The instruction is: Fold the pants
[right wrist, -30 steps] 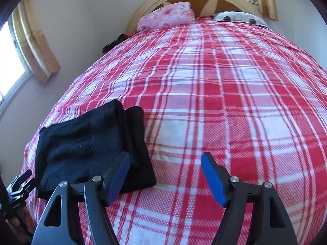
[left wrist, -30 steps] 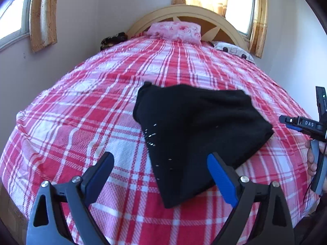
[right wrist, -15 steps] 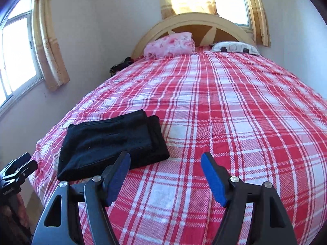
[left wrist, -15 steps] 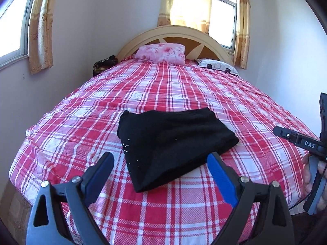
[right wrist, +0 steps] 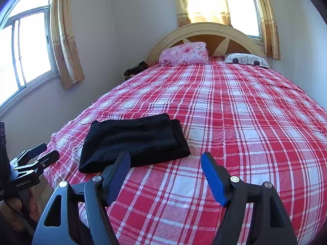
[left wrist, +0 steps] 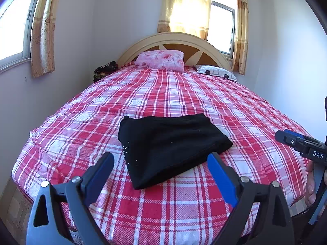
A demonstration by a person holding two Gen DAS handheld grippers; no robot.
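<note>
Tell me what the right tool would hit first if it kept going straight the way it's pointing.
Probably the red plaid bedspread. The right tool is open and aims down at bare bed, with the folded black pants lying off to its left, though depth is hard to judge here.

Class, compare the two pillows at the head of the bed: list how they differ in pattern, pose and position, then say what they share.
Pattern: the pink pillow has a rose print; the white pillow has dark shapes and grey squares.
Pose: the pink pillow sits plump and raised; the white pillow lies flatter.
Position: the pink pillow is nearer the middle of the headboard; the white pillow is towards the right-hand side in both views.
Shared: both lie on the red plaid bedspread by the headboard.
</note>
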